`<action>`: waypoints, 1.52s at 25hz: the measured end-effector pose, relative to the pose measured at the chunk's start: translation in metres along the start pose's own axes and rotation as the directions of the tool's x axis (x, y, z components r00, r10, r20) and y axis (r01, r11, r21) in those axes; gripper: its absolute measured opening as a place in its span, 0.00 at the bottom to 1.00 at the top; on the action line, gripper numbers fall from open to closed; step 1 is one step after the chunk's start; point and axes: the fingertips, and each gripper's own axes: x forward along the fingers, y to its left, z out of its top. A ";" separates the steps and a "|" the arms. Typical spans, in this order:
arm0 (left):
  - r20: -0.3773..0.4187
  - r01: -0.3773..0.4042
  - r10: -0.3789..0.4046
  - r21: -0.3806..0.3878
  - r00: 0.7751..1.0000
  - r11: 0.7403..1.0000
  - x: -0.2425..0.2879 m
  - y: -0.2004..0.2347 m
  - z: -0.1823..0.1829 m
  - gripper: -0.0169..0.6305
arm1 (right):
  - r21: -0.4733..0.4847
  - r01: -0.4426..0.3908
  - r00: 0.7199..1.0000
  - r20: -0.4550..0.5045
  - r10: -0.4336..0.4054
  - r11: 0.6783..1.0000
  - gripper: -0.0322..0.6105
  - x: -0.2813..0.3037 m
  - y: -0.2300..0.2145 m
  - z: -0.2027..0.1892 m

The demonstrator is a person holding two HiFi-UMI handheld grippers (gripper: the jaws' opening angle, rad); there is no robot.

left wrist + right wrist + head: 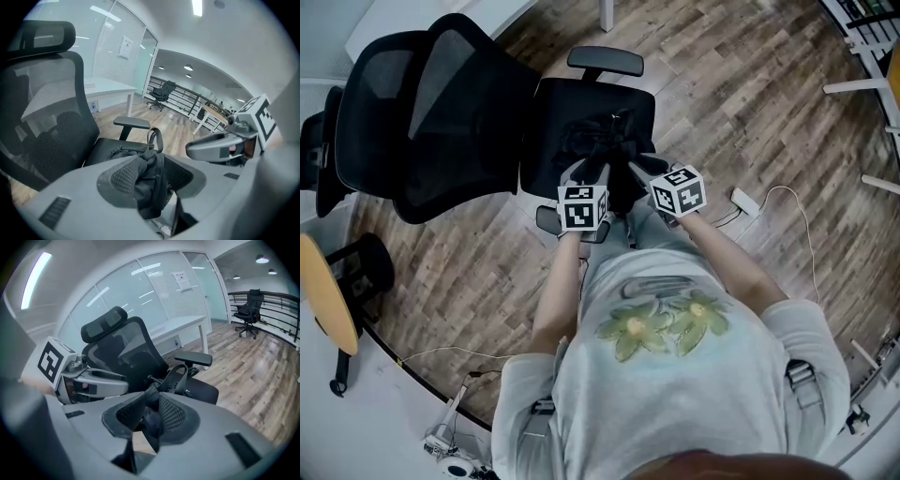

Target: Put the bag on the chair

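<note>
The black bag (602, 141) lies slumped on the seat of the black mesh office chair (469, 112), its carry loop (154, 137) standing up. Both grippers meet over the seat's front edge, side by side. My left gripper (598, 171) has a bunch of black bag fabric pinched between its pads (123, 178). In the same way, my right gripper (634, 169) pinches bag fabric between its pads (174, 414), with a strap (177, 377) running from the jaws up to the bag. The bag's lower part is hidden behind the jaws.
A second dark chair (321, 141) and a round yellow-topped stool (326, 292) stand at the left. A white power strip (745, 200) with its cable lies on the wood floor to the right. White desk legs (862, 86) stand at the far right.
</note>
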 end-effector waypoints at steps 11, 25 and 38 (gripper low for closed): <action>0.086 0.019 -0.019 0.007 0.996 1.000 -0.042 -0.020 0.027 0.08 | -0.005 -0.041 0.990 0.137 0.041 0.999 0.06 -0.039 0.023 0.039; 0.217 0.060 -0.085 0.116 0.973 0.991 -0.095 -0.061 0.082 0.05 | -0.120 -0.111 0.960 0.244 0.138 0.987 0.06 -0.078 0.071 0.086; 0.210 0.122 -0.135 0.070 0.968 0.990 -0.101 -0.078 0.086 0.05 | -0.156 -0.134 0.953 0.251 0.170 0.979 0.06 -0.092 0.080 0.093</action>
